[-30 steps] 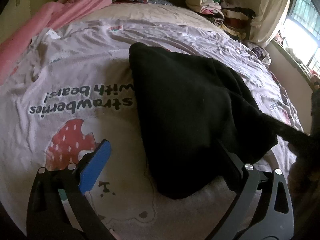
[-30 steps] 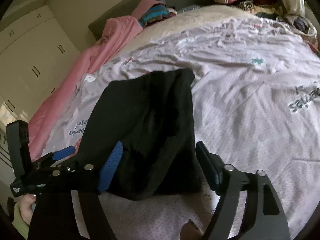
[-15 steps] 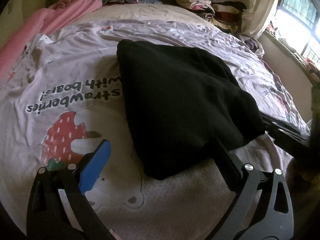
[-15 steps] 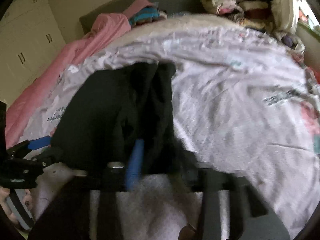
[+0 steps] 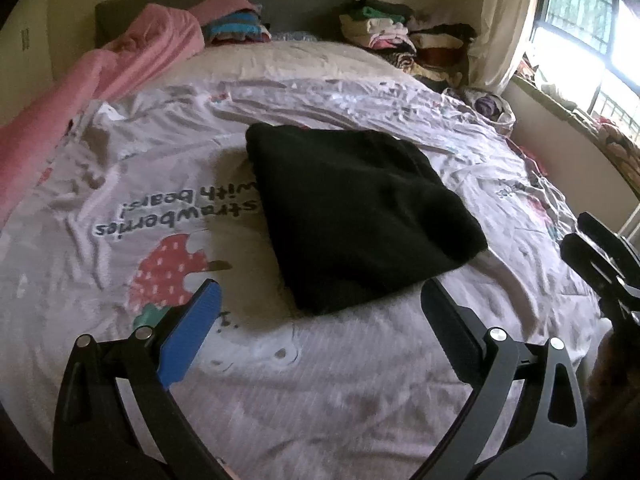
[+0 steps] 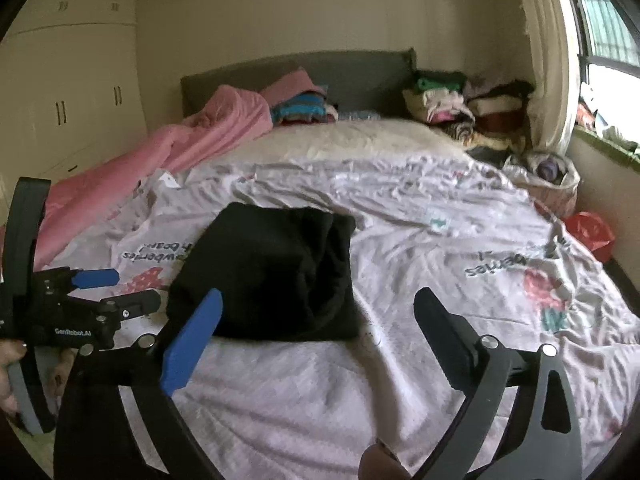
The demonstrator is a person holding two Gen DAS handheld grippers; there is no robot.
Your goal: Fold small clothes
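A bedroom, daylight coming through a barred window point(image 5: 576, 20) on the right and pale wardrobes point(image 6: 68, 96) on the left. The bed point(image 6: 400, 148) has a grey headboard point(image 6: 352, 72) and a wrinkled lilac sheet point(image 5: 360, 380) printed with strawberries and the words "strawberries with bears!". A pink blanket point(image 5: 100, 80) is bunched along the left side; stacks of folded clothes point(image 5: 396, 36) sit by the headboard at the right corner, and a striped pile point(image 5: 236, 28) lies next to the blanket. A red bag point(image 6: 592, 232) shows at the bed's right edge.

The black garment point(image 5: 352, 208) lies folded into a compact, roughly rectangular bundle on the sheet near the middle of the bed — flat, touched by neither tool. In the right wrist view its layered edges face right and its near edge is just beyond the fingertips.

The left tool point(image 5: 320, 316) hovers over the sheet just short of the garment's near corner, its jaws spread wide and empty; a blue pad point(image 5: 192, 332) lines the left finger. The right tool point(image 6: 316, 328) is likewise gaping with nothing between its fingers, held above the sheet in front of the bundle. Each tool appears at the edge of the other's view — the left one point(image 6: 116, 292), gripped in a hand point(image 6: 8, 376), sits to the left of the garment.
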